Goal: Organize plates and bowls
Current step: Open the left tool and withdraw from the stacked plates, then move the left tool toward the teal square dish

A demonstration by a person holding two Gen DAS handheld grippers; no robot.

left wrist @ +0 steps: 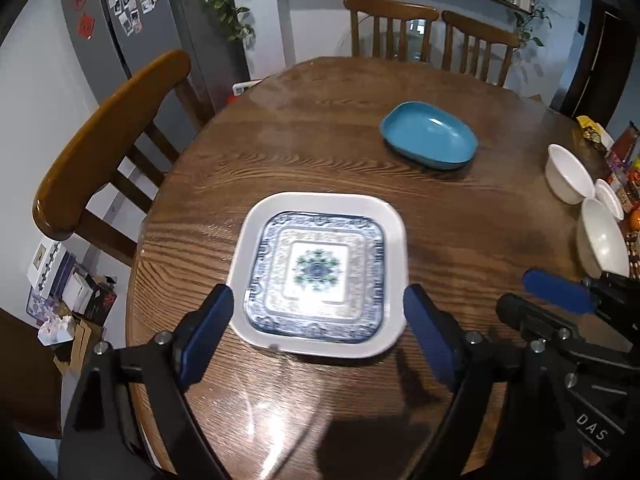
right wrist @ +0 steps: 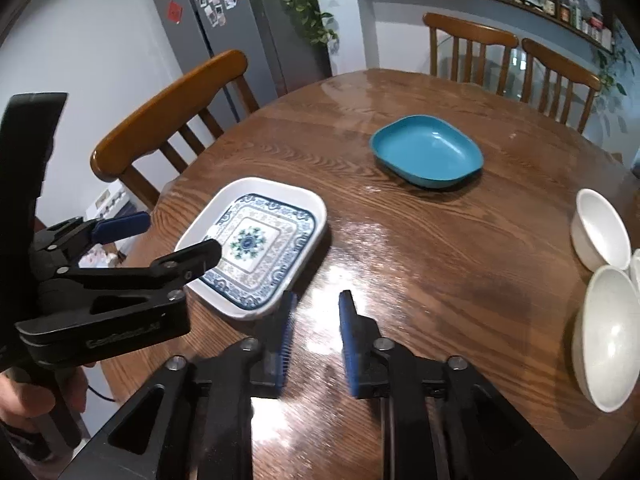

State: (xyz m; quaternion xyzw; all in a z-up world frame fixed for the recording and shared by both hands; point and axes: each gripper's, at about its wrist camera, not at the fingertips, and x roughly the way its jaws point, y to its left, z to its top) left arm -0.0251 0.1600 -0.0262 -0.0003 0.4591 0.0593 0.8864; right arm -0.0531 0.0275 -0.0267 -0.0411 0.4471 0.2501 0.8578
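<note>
A blue-patterned square plate [left wrist: 316,272] [right wrist: 252,248] lies nested inside a white square dish [left wrist: 256,224] [right wrist: 308,204] on the wooden table [left wrist: 320,128]. My left gripper [left wrist: 318,296] [right wrist: 182,234] stands open just above this stack, with one finger beside each side of the dish and neither pad pressing on it. My right gripper [right wrist: 318,308] [left wrist: 536,300] is open a little way over bare wood right of the stack, with nothing between its fingers. Farther back sits a teal dish [left wrist: 430,136] [right wrist: 428,152]. White bowls [left wrist: 568,174] [right wrist: 600,228] stand at the right edge.
A larger white bowl [left wrist: 604,240] [right wrist: 608,336] and a small one [left wrist: 610,200] crowd the right edge beside snack packets [left wrist: 596,132]. Wooden chairs stand at the left [left wrist: 112,136] and behind the table [left wrist: 392,20]. The table's left edge curves near the stack.
</note>
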